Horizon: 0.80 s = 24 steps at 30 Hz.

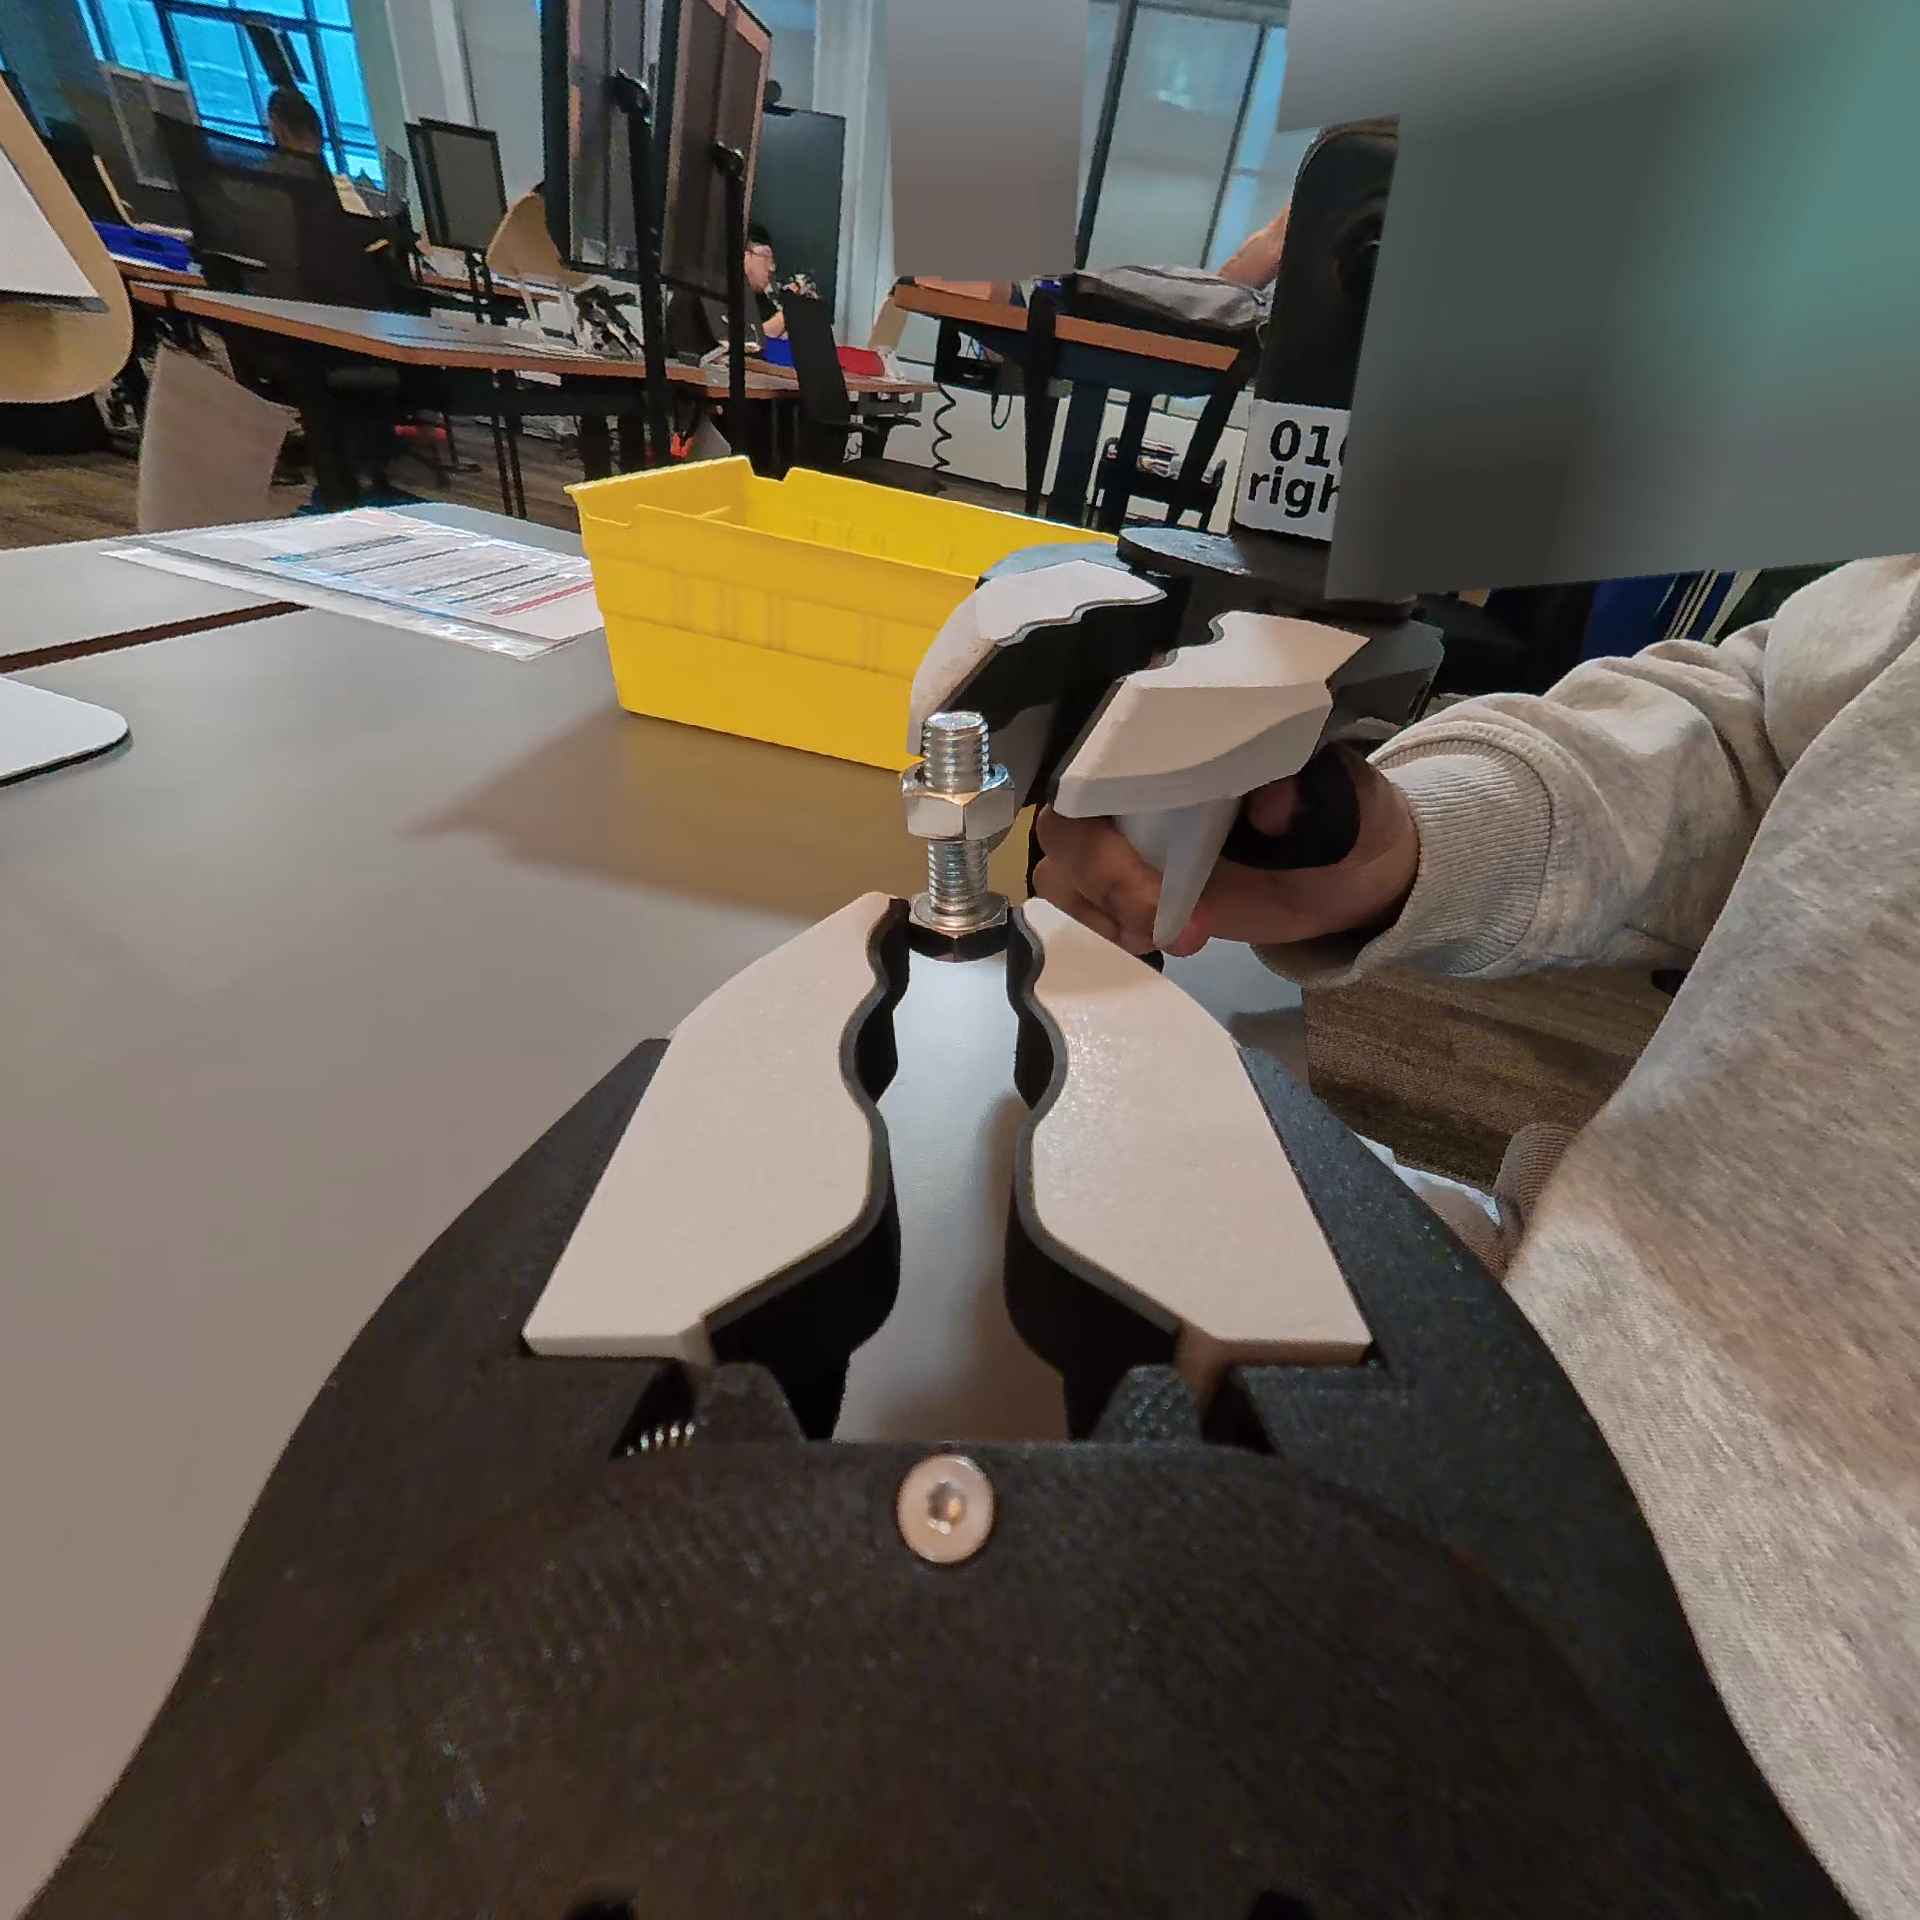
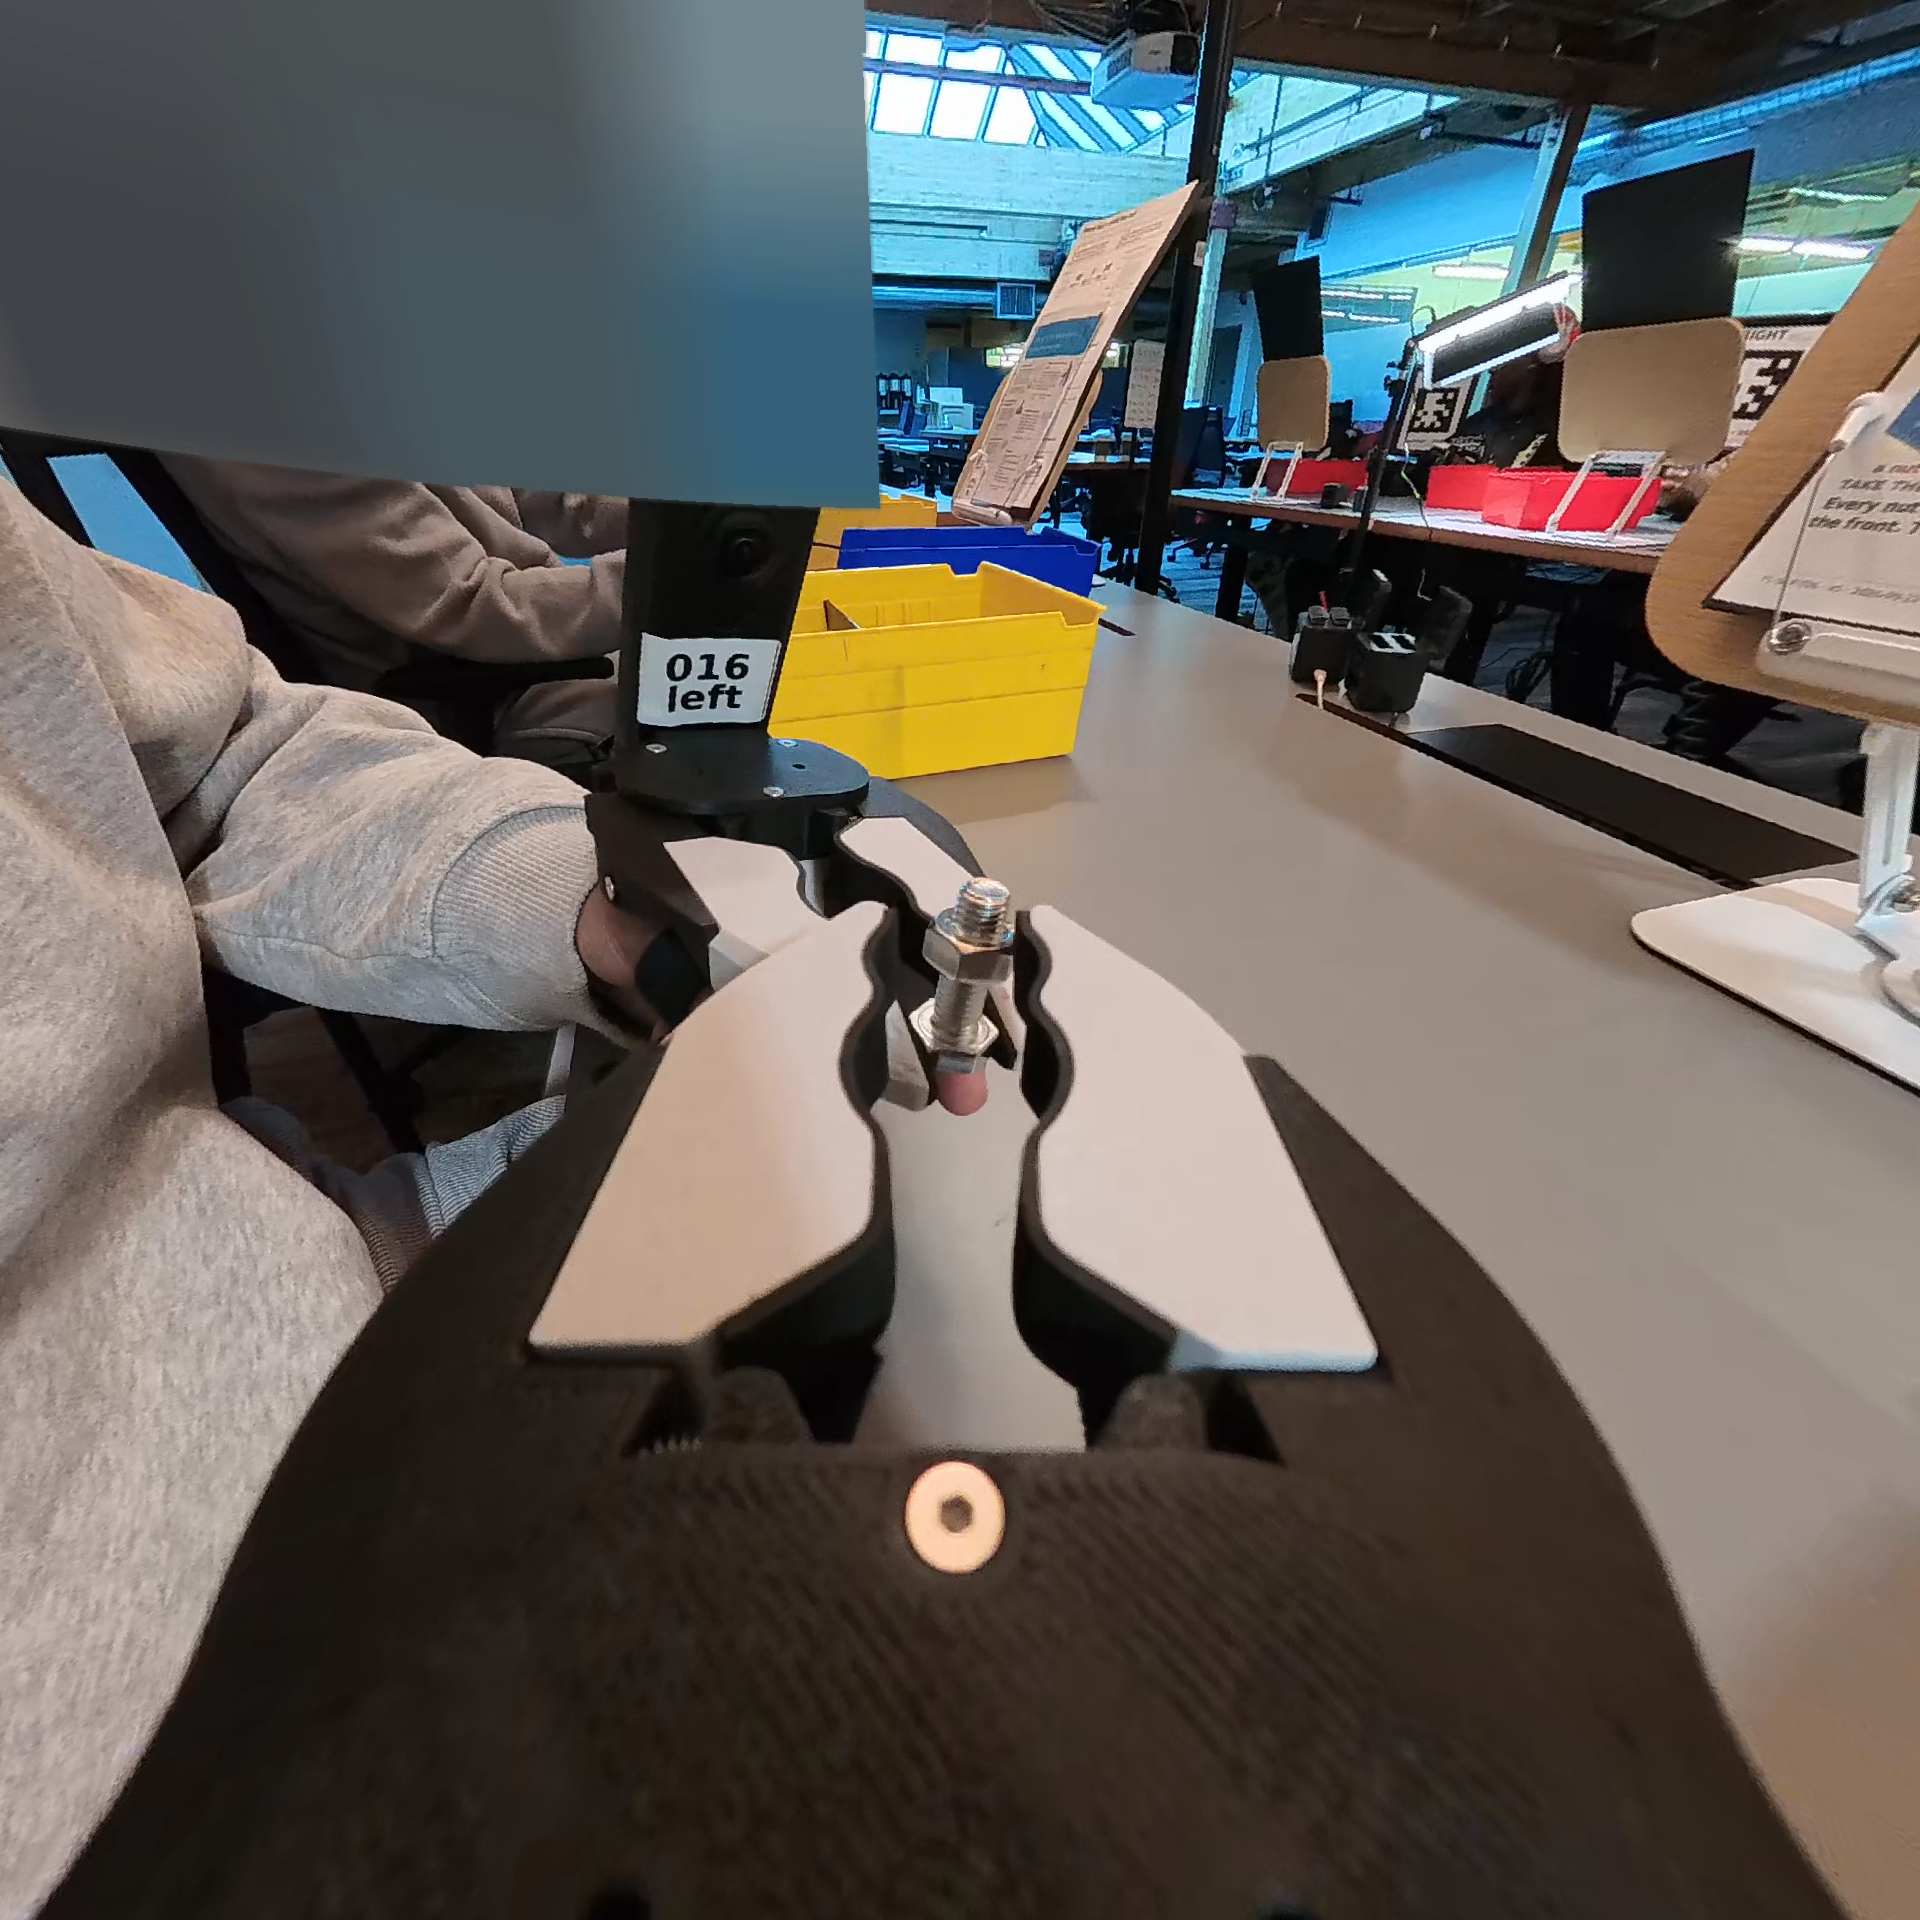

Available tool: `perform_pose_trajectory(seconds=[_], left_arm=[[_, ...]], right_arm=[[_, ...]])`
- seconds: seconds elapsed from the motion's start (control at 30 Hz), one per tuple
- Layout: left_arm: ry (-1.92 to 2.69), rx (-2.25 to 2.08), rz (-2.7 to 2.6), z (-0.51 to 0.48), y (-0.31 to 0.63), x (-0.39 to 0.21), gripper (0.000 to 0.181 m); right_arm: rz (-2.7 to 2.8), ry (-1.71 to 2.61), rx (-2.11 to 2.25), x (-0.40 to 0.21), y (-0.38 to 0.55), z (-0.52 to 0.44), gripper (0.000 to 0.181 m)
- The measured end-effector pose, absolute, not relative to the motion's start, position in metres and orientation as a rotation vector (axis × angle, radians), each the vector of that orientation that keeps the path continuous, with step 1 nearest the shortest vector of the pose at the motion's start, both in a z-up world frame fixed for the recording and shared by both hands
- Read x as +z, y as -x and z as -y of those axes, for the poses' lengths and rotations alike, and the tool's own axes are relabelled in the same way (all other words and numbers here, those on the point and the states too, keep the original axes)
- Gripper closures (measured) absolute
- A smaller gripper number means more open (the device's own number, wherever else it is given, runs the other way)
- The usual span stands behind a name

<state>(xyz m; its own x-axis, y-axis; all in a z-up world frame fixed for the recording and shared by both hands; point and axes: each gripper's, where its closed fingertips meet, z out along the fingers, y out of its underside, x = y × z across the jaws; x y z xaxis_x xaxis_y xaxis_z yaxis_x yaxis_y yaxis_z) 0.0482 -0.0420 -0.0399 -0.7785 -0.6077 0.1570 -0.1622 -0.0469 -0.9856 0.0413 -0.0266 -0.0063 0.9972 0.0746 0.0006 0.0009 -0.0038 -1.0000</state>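
A silver bolt (image 1: pixel 954 868) stands upright with a hex nut (image 1: pixel 956 802) threaded partway down its shaft. My left gripper (image 1: pixel 956 920) is shut on the bolt's head at its fingertips, a little above the grey table (image 1: pixel 312 987). My right gripper (image 1: pixel 992 769) comes in from the right, with its jaws apart on either side of the nut. In the right wrist view the nut (image 2: pixel 970 951) sits between the right gripper's (image 2: pixel 956 920) tips. The right tip is close against it and the left tip is apart. The left gripper's fingers (image 2: pixel 743 899) show behind the bolt (image 2: pixel 961 1003).
A yellow bin (image 1: pixel 769 623) stands on the table just beyond the bolt, with a blue bin (image 2: pixel 966 545) behind it. A laminated sheet (image 1: pixel 384 571) lies far left. A white stand base (image 2: pixel 1787 956) and small black boxes (image 2: pixel 1361 655) sit to the right. Grey sleeves (image 1: pixel 1558 790) hold both grippers. My two grippers' fingertips are within a few centimetres of each other.
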Motion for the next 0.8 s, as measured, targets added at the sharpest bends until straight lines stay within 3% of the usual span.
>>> perform_pose_trajectory(seconds=[0.8], left_arm=[[0.779,-1.874,-1.928,0.0459,-0.0452,-0.0404,0.163]], right_arm=[[0.066,1.568,0.043,-0.0044,-0.0405,0.0272,0.162]])
